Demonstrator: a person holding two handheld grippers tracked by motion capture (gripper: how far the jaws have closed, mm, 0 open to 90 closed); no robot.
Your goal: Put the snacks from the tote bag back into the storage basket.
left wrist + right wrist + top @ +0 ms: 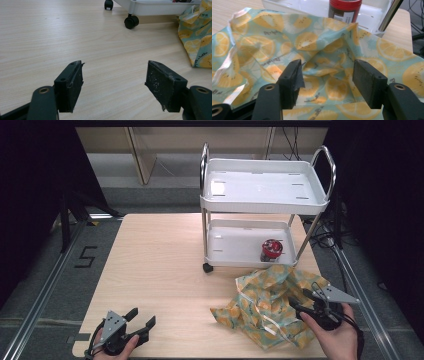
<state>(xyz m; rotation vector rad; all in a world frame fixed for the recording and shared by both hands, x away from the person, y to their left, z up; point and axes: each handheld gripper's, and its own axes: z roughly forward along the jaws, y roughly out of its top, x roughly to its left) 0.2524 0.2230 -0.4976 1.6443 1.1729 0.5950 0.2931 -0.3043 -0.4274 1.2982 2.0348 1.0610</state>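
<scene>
Wooden worktop (165, 270), white cart (265, 195) at its far right corner. Lemon-print cloth (265, 302) crumpled by near right edge; my right tool (298, 304) sits over it, jaws apart, nothing pinched yet. Left tool (141, 318) idles wide open at near left corner, kept clear.

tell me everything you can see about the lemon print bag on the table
The lemon print bag is soft, thin and crumpled, pale teal with orange-yellow citrus slices and a light trim along one edge. It lies slumped on the wooden table near its front right corner, its far edge against the white cart. The right gripper hovers over its folds, jaws apart.
</scene>
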